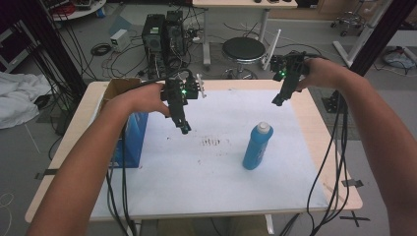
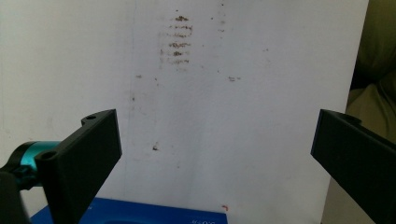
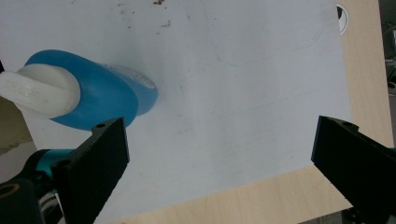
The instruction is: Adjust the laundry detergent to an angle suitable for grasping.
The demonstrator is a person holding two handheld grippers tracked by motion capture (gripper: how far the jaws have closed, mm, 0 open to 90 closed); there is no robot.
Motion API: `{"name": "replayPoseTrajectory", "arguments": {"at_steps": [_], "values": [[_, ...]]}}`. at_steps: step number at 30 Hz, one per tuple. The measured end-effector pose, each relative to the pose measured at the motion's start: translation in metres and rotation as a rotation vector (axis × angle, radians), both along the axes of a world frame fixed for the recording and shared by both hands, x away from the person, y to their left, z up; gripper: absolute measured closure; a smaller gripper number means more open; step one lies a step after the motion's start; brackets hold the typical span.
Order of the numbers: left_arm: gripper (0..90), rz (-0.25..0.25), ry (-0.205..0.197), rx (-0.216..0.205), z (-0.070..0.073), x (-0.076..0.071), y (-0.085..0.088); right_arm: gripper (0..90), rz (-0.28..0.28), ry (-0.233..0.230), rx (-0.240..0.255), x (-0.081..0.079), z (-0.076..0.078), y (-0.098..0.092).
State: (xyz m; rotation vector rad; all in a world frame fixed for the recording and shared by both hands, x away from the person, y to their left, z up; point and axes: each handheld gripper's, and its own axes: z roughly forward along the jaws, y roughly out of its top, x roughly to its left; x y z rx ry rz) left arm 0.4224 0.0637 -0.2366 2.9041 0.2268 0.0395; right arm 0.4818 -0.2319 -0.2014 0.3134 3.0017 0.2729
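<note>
A blue bottle (image 1: 256, 146) with a white cap stands upright on the white sheet (image 1: 206, 172) that covers the table. In the right gripper view the blue bottle (image 3: 93, 91) shows from above, at the left beyond the jaws. My left gripper (image 1: 184, 127) hangs over the sheet's far left part, open, with nothing between its jaws (image 2: 215, 149). My right gripper (image 1: 278, 100) is held higher, above the table's far right, also open and empty (image 3: 219, 154). Neither gripper touches the bottle.
A blue box (image 1: 129, 140) with an open cardboard top stands at the table's left edge; its blue top edge (image 2: 140, 215) shows under the left jaws. Brown smudges (image 1: 211, 142) mark the sheet's middle. Beyond the table are computer towers (image 1: 163, 34) and a stool (image 1: 243, 49).
</note>
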Motion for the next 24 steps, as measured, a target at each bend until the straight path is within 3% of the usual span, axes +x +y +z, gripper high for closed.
{"name": "replayPoseTrajectory", "arguments": {"at_steps": [24], "values": [[1.7,0.035,-0.034,0.006,0.0024,-0.0039,0.0078,3.1,0.005,0.0,0.011,-0.0013,0.0022,-0.0002]]}}
